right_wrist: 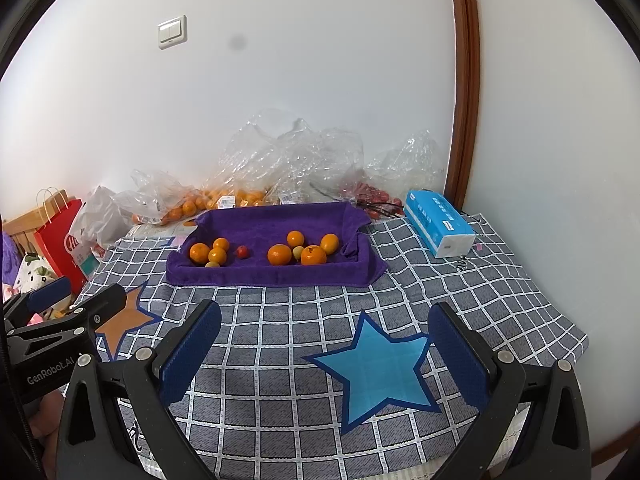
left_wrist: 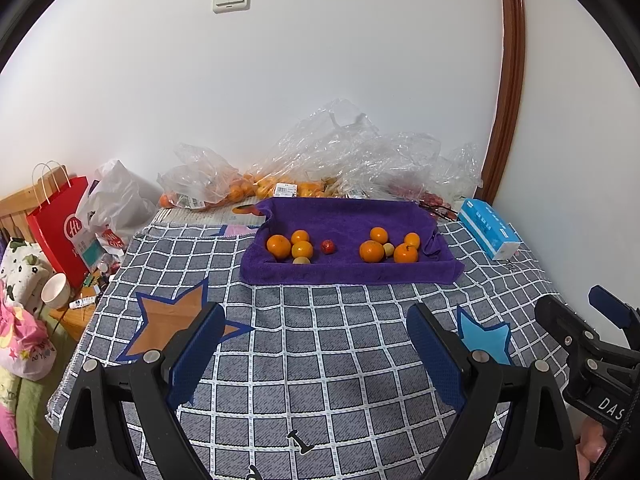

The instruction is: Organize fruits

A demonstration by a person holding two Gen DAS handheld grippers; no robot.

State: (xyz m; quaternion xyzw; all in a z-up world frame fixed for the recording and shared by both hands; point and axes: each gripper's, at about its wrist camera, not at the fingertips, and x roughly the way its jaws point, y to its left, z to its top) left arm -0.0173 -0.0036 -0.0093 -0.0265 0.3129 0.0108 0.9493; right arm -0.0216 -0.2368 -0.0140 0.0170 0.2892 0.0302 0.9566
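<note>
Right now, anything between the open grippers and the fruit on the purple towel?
Nothing visible. Between the left gripper, the right gripper and the purple towel lies only bare checked cloth with flat star patches. The raised towel front edge sits before the oranges.

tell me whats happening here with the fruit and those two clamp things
A person holds two black grippers with blue pads over a grey checked tablecloth. The left gripper and right gripper are both open and empty, short of the fruit. Ahead lies a purple towel-lined tray holding orange mandarins, two small pale yellow fruits and one small red fruit, in two loose groups. No fruit is picked up.
</note>
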